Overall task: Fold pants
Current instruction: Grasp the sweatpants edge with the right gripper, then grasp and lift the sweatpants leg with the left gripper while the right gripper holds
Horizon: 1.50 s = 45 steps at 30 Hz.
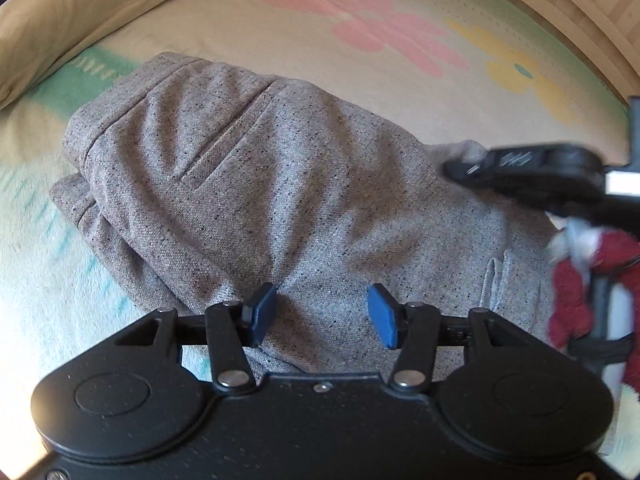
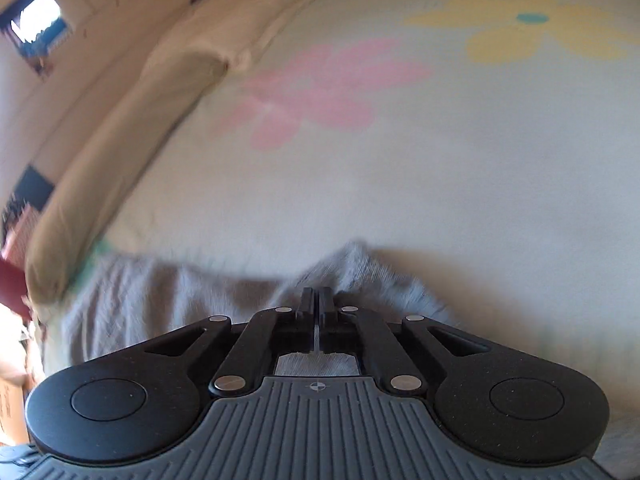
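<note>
Grey speckled pants point(image 1: 260, 168) lie bunched in layers on a flowered blanket point(image 1: 280, 20), a pocket seam facing up. My left gripper point(image 1: 322, 312) hovers over their near part, its blue pads point(image 1: 262, 308) spread wide with only flat cloth below them. In the left wrist view my right gripper point(image 1: 464, 166) reaches in from the right at the pants' far edge. The right wrist view shows that gripper point(image 2: 319, 294) shut, with a raised peak of the grey pants point(image 2: 352, 264) pinched at its tips.
A long beige pillow point(image 1: 80, 12) borders the bed on the left and appears again as the pillow point(image 2: 120, 140). A wooden bed edge point(image 1: 580, 0) curves along the far right. A red sleeve point(image 1: 580, 292) shows behind the right gripper. Bare blanket point(image 2: 440, 180) stretches beyond the pants.
</note>
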Tool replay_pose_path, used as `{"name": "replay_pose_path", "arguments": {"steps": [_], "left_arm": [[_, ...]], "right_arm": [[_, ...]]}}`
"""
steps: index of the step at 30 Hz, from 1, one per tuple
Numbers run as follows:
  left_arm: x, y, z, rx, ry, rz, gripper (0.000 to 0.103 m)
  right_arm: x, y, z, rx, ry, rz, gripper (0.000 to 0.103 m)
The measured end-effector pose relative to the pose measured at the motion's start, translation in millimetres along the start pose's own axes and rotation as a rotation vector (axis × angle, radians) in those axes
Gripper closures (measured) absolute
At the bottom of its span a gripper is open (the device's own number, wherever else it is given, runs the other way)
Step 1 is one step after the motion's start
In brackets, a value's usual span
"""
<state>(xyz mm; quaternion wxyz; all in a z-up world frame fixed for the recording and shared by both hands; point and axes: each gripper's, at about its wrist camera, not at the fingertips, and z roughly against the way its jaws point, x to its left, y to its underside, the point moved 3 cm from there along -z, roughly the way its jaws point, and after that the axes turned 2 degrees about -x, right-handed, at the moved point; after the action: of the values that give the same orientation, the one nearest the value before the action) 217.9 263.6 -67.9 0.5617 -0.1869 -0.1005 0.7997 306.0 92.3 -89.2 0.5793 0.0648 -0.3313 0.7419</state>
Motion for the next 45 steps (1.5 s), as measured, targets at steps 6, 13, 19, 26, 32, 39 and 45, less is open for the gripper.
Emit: {"name": "replay_pose_path", "arguments": {"steps": [6,13,19,26,32,39,45], "left_arm": [[15,1,10,0.020,0.053,0.063,0.045],[44,-14,35,0.000,0.134,0.167,0.045],[77,-24,52,-0.078,0.075,0.224,0.041],[106,-31,55,-0.181,-0.024,0.219,0.026],[121,-27,36,-0.139,-0.034,0.275,0.025],[128,-31,13,-0.139,-0.012,0.313,0.023],[138,-40,-1,-0.179,0.022,0.347,0.014]], "right_arm": [[17,9,62,-0.078,-0.070,0.001,0.099],[15,65,122,-0.002,-0.023,0.104,0.099],[17,109,107,0.126,0.067,0.126,0.099],[25,128,104,0.112,0.089,0.251,0.099],[15,123,102,0.130,0.053,0.190,0.099],[19,124,101,0.129,0.055,0.202,0.099],[17,125,99,0.134,0.042,0.191,0.099]]}}
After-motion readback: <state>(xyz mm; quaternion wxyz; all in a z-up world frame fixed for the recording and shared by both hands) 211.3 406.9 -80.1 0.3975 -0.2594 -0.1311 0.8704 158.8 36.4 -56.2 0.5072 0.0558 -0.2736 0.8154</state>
